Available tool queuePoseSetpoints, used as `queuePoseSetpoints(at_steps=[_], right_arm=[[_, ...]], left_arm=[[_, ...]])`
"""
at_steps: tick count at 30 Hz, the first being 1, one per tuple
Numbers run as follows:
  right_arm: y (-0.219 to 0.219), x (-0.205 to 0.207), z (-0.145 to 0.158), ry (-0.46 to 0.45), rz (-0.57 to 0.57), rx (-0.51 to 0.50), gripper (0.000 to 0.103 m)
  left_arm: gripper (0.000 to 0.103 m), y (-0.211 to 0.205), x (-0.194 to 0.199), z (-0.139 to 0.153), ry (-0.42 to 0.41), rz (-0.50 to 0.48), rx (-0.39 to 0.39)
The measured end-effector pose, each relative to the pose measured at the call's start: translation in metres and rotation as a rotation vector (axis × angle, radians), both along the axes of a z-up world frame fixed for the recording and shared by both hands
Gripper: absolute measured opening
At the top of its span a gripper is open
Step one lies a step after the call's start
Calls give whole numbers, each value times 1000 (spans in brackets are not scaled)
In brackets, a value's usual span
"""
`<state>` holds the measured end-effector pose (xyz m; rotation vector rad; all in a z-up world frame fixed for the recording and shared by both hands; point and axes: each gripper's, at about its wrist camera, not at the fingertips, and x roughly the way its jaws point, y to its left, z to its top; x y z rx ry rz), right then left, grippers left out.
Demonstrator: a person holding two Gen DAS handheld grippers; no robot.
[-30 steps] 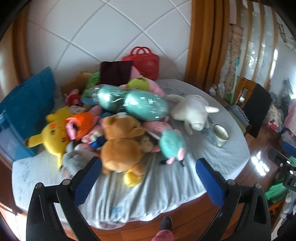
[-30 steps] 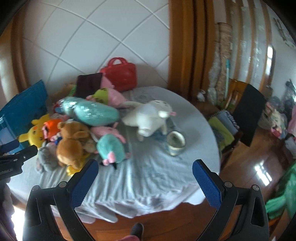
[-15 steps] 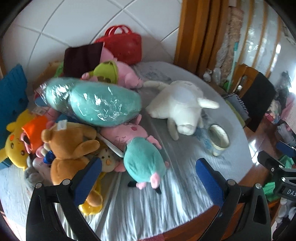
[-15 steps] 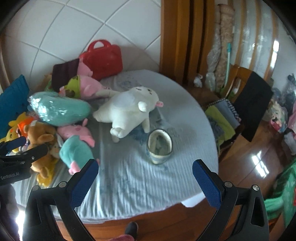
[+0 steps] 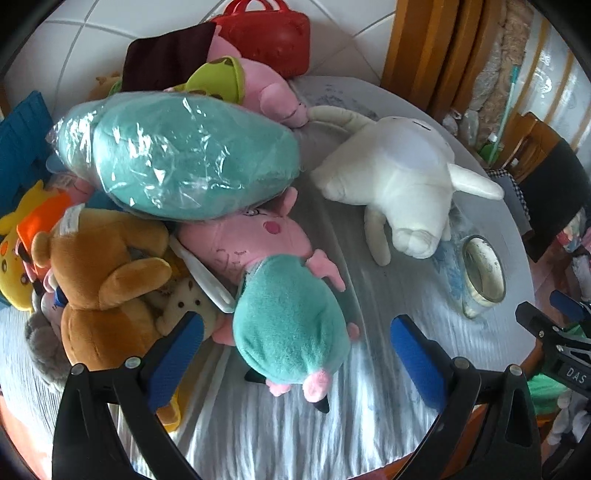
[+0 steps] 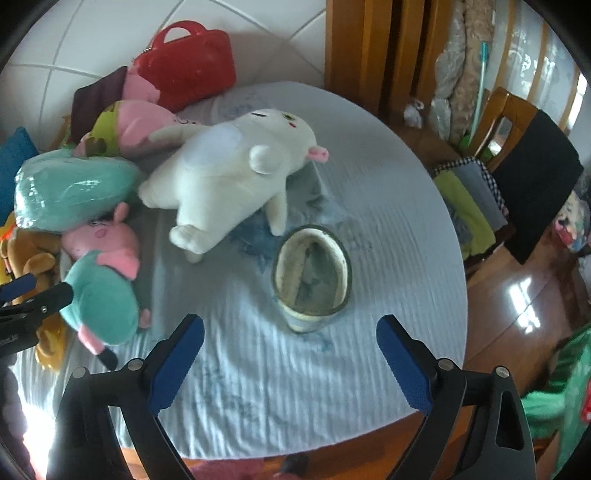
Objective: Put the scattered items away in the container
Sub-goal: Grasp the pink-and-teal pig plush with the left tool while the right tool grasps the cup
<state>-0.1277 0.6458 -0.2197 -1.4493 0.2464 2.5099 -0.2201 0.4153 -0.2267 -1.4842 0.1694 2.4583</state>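
Note:
A heap of plush toys lies on a round table with a pale blue cloth. My left gripper is open, its blue pads either side of a pink pig plush in a teal dress, close above it. Behind it are a plastic-wrapped teal plush, a brown bear and a white plush. My right gripper is open and empty, just in front of a small round container. The white plush lies behind that container. The pig is at its left.
A red handbag and a blue basket stand at the back and left. A yellow plush lies at the left edge. A chair with folded clothes stands right of the table. The right gripper shows in the left wrist view.
Both grippers have moved forward and down toward the table. The pig plush now sits between the left pads, and the round container is close in front of the right gripper.

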Motion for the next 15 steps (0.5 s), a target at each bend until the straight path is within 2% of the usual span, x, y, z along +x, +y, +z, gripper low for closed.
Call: queuePoseSetpoints(at_steps=[4, 13, 15], right_arm=[[12, -17, -14, -28, 31, -2, 102], [42, -64, -70, -132, 75, 28, 102], [44, -69, -78, -137, 98, -3, 103]], left_arm=[[103, 2, -4, -12, -30, 55, -26], [103, 9, -16, -32, -68, 162, -48], [103, 11, -22, -37, -83, 182, -47]])
